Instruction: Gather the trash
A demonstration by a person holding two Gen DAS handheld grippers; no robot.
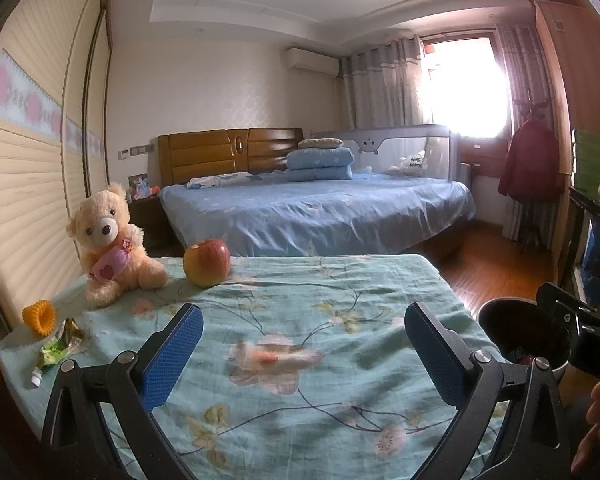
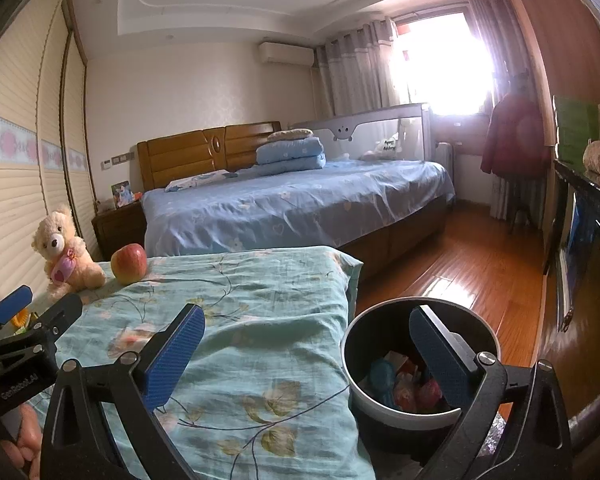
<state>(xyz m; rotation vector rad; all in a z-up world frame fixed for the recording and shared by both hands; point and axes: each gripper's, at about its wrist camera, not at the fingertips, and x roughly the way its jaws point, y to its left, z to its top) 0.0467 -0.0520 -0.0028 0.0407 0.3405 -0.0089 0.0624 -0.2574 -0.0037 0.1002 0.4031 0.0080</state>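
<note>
Faintly, "GenRobot.AI" possibly on left gripper (image 2: 16,312), jaws spread, right gripper (image 2: 308,354) jaws spread above trash bin (image 2: 356,336).

One teddy bear (image 1: 110,240), one apple (image 1: 206,262), one orange ring (image 1: 40,317) and one green wrapper (image 1: 58,346) lie on the worktop (image 1: 300,320). One bin (image 2: 400,412) stands beside it, holding several scraps, too jumbled to count. Two hand-held grippers: left (image 1: 302,354), right (image 2: 306,356).

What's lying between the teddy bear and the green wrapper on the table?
An orange ring toy, seen in the left wrist view, sits between the teddy bear and the green wrapper, on the floral cloth.
</note>
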